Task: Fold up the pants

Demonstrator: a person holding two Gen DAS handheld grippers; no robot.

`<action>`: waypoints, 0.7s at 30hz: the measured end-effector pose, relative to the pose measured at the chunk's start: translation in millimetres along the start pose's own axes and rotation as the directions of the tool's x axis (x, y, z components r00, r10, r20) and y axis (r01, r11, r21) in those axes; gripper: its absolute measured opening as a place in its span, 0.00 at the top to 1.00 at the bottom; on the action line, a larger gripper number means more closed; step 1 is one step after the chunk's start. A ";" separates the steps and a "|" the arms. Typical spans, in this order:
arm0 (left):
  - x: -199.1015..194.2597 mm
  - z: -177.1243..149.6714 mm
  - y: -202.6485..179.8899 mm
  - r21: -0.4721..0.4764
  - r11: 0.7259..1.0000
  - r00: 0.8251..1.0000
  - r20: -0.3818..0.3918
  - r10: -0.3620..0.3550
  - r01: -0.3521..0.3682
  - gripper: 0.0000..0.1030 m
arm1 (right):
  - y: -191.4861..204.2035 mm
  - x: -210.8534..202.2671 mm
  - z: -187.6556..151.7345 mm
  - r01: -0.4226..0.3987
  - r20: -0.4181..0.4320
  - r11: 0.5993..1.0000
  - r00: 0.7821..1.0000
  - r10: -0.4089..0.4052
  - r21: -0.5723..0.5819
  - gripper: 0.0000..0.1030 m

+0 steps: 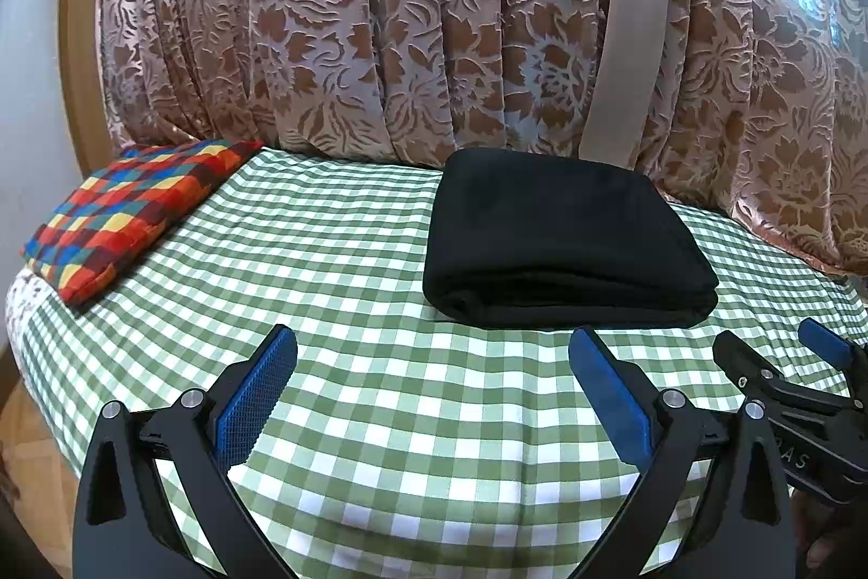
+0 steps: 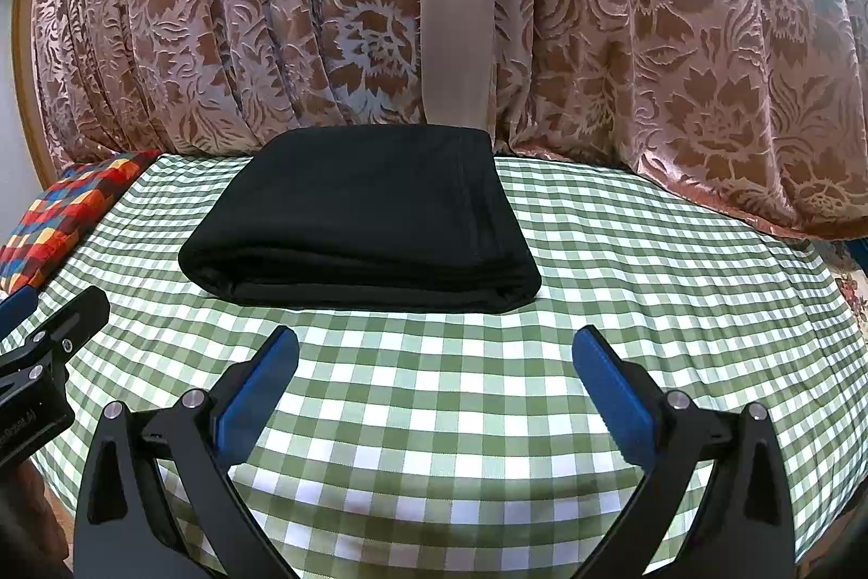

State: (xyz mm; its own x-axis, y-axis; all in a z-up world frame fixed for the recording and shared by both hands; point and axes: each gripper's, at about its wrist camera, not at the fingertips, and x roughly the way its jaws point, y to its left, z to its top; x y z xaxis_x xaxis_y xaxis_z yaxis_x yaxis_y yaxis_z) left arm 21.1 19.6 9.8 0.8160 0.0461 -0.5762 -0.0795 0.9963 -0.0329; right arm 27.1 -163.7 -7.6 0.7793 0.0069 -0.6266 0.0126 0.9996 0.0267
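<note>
Two handheld grippers hover low over a bed, side by side, both empty. Seen from its own camera, the left gripper (image 1: 433, 343) has its blue-padded fingers (image 1: 255, 402) spread wide apart, with only checked cloth between them. Just to its right, the tip of the right gripper (image 1: 781, 351) shows at the frame edge. From the other camera, the right gripper (image 2: 434, 343) is spread just as wide, pinching nothing.

Beyond both, the black pants (image 2: 358, 221) lie folded into a thick, neat rectangle on the green and white checked bedsheet (image 2: 434, 416), apart from every fingertip, with the folded edge facing near. At far left a multicoloured checked pillow (image 1: 135, 212) rests on the sheet. Behind the bed hangs a brown floral curtain (image 1: 380, 9), touching the far edge of the sheet.
</note>
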 end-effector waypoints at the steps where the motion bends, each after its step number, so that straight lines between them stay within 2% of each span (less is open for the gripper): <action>1: -0.3 0.0 -0.1 0.000 1.000 1.000 0.001 0.001 -0.001 0.04 | 0.1 -0.1 0.0 0.000 -0.001 1.000 1.000 0.000 0.000 0.02; 21: -6.6 -3.4 3.3 0.001 1.000 1.000 0.012 0.003 -0.003 0.04 | 4.3 -4.0 -1.6 0.004 0.009 1.000 1.000 -0.004 -0.008 0.02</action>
State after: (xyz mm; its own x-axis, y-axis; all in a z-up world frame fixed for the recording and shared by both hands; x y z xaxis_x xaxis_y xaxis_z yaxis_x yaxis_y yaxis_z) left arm 13.5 22.3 10.6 0.8227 0.0504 -0.5662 -0.0816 0.9962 -0.0299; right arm 23.1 -159.3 -6.2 0.7851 0.0030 -0.6194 0.0103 0.9998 0.0179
